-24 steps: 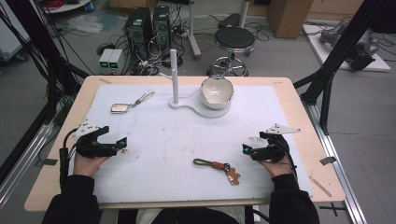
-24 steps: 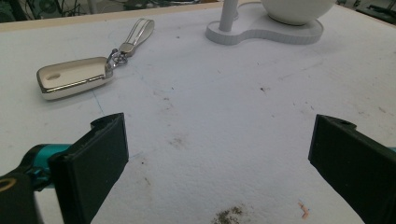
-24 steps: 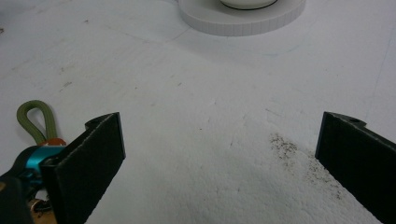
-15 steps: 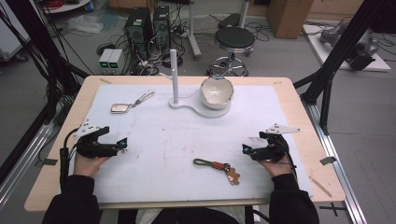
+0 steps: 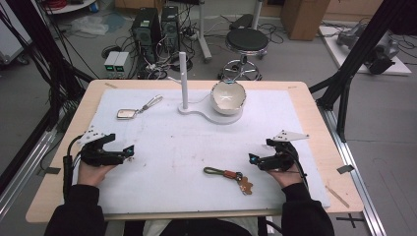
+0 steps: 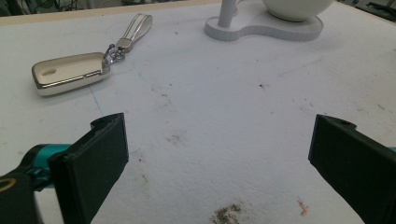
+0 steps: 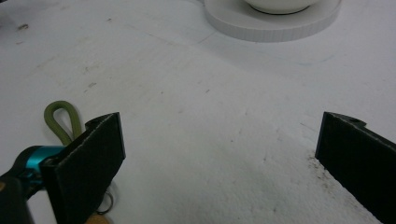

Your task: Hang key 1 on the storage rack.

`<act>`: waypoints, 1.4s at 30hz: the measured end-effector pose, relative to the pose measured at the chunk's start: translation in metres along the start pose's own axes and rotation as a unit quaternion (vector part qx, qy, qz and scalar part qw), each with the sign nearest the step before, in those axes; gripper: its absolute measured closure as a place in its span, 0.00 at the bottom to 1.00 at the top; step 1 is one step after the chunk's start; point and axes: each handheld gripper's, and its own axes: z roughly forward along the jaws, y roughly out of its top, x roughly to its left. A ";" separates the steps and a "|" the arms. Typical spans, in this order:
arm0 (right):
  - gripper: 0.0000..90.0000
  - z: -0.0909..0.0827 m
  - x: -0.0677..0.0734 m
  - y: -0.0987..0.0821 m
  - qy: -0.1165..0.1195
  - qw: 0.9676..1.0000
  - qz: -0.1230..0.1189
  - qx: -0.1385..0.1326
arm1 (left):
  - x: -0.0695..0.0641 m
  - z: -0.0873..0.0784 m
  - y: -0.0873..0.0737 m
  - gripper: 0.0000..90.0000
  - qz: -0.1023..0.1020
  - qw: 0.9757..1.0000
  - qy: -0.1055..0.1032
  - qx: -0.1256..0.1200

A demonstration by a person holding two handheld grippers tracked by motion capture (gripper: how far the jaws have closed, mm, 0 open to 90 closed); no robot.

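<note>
Both grippers sat wide open and empty, left gripper (image 5: 129,152) nearest the white key fob (image 5: 127,114), right gripper (image 5: 252,159) just beside the green-looped keychain (image 5: 229,174), both keychains well short of the bowl stand (image 5: 216,116), probably staged for pickup.

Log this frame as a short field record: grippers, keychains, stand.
left gripper: jaws open, nothing between them, resting on the mat
right gripper: jaws open, nothing between them
green-loop keychain: flat on mat, just left of right gripper
white key fob: far left of mat, strap attached
stand with post: mat's far edge, centre
white bowl: on the stand's base
</note>
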 end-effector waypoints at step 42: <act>0.14 0.040 0.069 0.007 0.099 0.981 -0.125 0.107 | -0.001 0.002 -0.001 0.06 0.010 1.000 -0.005 0.002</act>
